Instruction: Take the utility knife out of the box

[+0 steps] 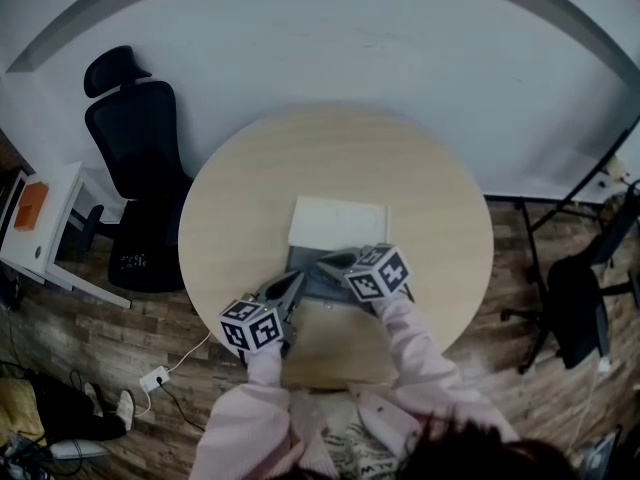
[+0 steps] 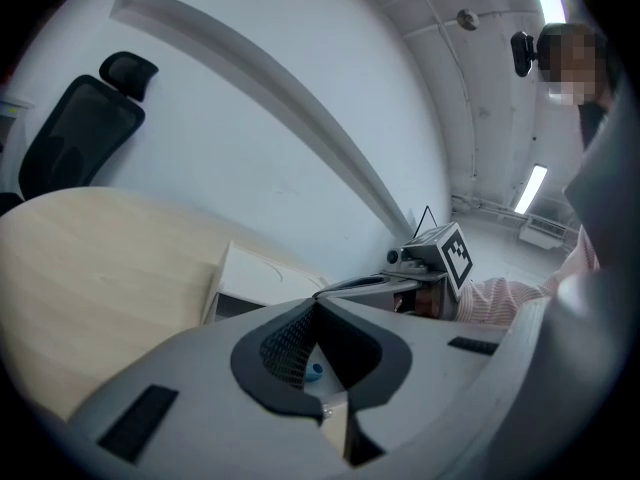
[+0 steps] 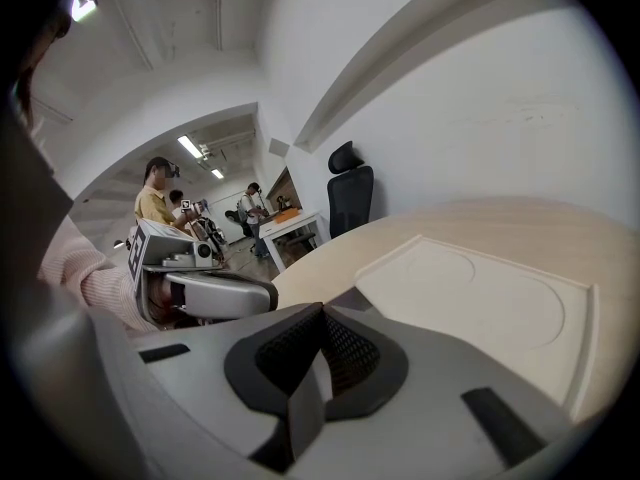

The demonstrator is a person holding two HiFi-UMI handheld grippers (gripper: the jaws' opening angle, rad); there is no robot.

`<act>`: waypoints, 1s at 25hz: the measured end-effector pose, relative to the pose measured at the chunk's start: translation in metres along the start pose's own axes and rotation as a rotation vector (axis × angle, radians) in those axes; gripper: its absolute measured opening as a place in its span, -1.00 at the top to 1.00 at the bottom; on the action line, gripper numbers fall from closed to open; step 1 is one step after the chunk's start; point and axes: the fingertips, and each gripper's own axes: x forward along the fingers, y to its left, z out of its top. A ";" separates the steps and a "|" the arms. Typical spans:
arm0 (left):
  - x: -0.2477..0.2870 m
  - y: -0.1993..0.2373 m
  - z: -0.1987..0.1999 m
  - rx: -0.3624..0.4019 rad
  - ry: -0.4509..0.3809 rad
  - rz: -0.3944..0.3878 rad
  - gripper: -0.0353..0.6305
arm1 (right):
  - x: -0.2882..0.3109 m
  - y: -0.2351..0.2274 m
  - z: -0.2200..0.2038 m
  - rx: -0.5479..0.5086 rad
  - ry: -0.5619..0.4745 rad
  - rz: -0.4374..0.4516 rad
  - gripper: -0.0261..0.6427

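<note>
Two grippers hang over the near edge of the box (image 1: 338, 223), which lies flat near the middle of the round table (image 1: 420, 188). The box shows a white top with a shallow pressed outline. A dark section (image 1: 303, 264) sits along its side nearest the person.

The left gripper (image 2: 318, 306) is at the near-left corner of the box, its jaws drawn together until the tips meet. Nothing is clearly pinched between them. A small blue speck (image 2: 314, 371) shows through the gap behind the tips, and I cannot tell what it is. The right gripper (image 3: 320, 310) sits just beside the box's near edge with its jaws pressed fully together and empty. Its tips are close to the left gripper's.

The utility knife cannot be made out in any view. It is most likely inside the box, at or behind the dark section.

As a judgement, such a knife should be light, stiff and slim. Its smooth sides could slip under hard pads, and the blade end is best avoided. The safest hold is probably across the flat faces at mid-handle, clear of the slider and the tip. Either gripper's jaws would have to open before that. The shallow box will likely need steadying so it does not lift with the knife.
</note>
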 end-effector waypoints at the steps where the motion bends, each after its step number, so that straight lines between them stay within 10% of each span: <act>1: 0.001 0.000 -0.001 -0.001 0.003 -0.003 0.89 | 0.001 -0.001 -0.002 -0.004 0.006 -0.004 0.95; 25: 0.010 0.005 -0.023 -0.041 0.048 -0.020 0.89 | 0.022 -0.025 -0.039 -0.092 0.187 -0.120 0.82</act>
